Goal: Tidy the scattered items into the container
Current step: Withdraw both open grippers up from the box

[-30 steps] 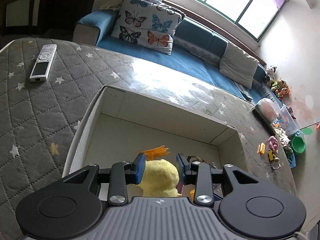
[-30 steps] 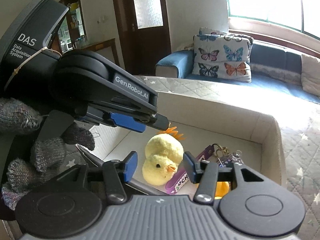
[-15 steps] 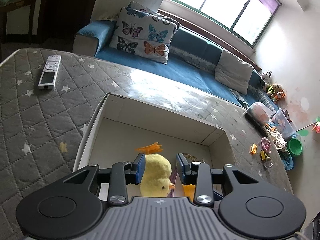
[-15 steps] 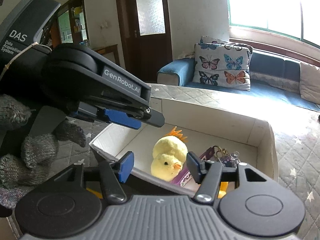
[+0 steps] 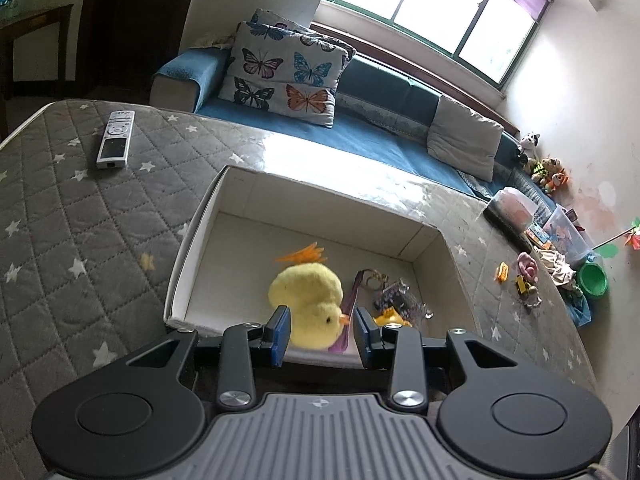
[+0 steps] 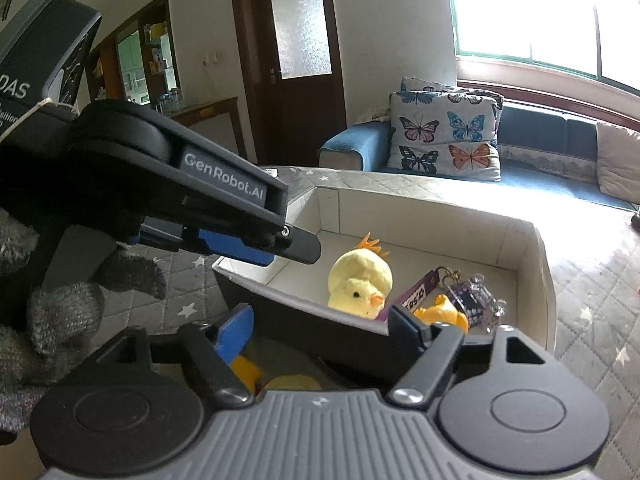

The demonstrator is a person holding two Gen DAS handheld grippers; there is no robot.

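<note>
Both grippers higher; chick (image 5: pixel 310 300) lies in box (image 5: pixel 320 196).

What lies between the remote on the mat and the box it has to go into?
Nothing visible. Only bare quilted mat separates the remote from the box; the box's left wall is all it must be lifted over.

Blue sofa (image 5: pixel 360 148) with butterfly cushions (image 5: pixel 286 84), bright window (image 5: pixel 432 12), dark door (image 6: pixel 298 60), white walls (image 6: pixel 392 20)
</note>
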